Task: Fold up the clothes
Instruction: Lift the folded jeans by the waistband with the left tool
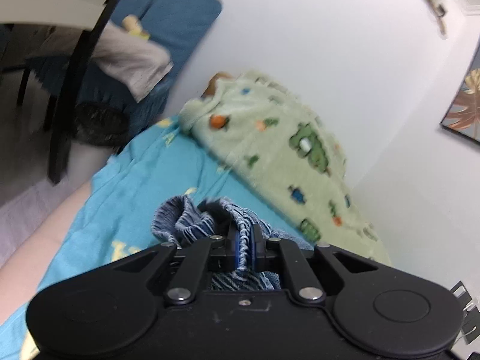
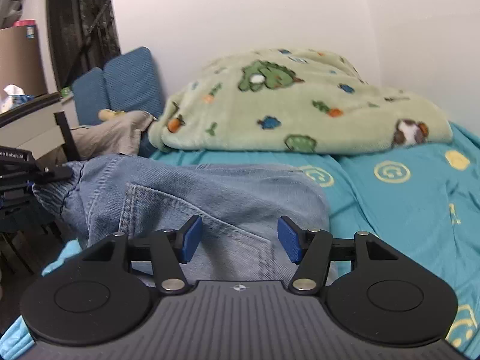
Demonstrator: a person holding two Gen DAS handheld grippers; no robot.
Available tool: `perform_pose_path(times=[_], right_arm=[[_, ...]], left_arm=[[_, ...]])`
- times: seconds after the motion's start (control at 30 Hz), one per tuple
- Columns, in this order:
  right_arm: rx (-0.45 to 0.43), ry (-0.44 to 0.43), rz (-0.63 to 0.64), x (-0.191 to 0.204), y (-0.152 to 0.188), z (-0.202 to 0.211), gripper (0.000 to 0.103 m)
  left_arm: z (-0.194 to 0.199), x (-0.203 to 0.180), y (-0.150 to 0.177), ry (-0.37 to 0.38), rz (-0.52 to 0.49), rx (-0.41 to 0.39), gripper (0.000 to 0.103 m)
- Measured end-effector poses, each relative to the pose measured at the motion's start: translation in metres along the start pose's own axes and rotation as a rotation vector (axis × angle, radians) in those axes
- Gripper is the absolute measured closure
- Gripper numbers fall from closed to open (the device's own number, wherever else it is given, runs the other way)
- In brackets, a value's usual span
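Left tool [image 1: 245, 247] clamped on jeans [image 2: 210, 189] waistband beside the green blanket [image 2: 300, 105], right tool [image 2: 238, 240] gaping above denim, probably needs to pinch next.

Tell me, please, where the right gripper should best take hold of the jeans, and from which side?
Probably the waistband edge nearest the right gripper, approached head-on with a slight downward tilt. The jeans lie flat on the bed sheet, the left gripper already pinches the elastic waistband at the far corner, and the open jaws straddle denim.
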State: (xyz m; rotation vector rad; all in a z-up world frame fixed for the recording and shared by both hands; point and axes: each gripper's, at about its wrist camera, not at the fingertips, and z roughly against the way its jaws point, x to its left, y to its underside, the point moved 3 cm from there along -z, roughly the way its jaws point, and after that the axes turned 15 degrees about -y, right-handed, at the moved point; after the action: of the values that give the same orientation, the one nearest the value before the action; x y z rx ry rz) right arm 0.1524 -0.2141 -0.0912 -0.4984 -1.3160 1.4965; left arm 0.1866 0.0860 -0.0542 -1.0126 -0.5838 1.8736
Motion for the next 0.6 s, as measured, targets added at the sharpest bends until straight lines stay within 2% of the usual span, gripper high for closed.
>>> perform_pose_path(times=[0.13,0.2,0.27,0.37,0.43,0.5,0.53,0.6], right_arm=[[0.075,0.0,0.003,0.0,0.009,-0.012,0.044],[0.133,0.008,-0.013,-0.005,0.016,-0.021,0.043],[0.152,0.014,-0.015,-0.007,0.021,-0.025,0.043],[0.154,0.011,-0.018,-0.007,0.021,-0.023,0.043],[0.148,0.005,-0.037,-0.009,0.019,-0.021,0.043],[0.142,-0.003,-0.05,-0.01,0.02,-0.019,0.043],[0.139,-0.006,-0.058,-0.01,0.019,-0.018,0.043],[0.135,-0.01,-0.073,-0.011,0.019,-0.017,0.043]], left_arm=[[-0.024,0.018,0.021,-0.105,0.0,0.1,0.096],[-0.024,0.019,0.026,-0.106,0.006,0.097,0.095],[-0.021,0.022,0.029,-0.102,0.026,0.11,0.092],[-0.011,0.027,0.032,-0.095,0.073,0.141,0.077],[0.0,0.035,0.036,-0.095,0.132,0.145,0.054],[0.011,0.043,0.04,-0.095,0.19,0.147,0.044],[0.016,0.047,0.042,-0.101,0.22,0.146,0.032],[0.017,0.054,0.048,-0.11,0.286,0.199,0.023]])
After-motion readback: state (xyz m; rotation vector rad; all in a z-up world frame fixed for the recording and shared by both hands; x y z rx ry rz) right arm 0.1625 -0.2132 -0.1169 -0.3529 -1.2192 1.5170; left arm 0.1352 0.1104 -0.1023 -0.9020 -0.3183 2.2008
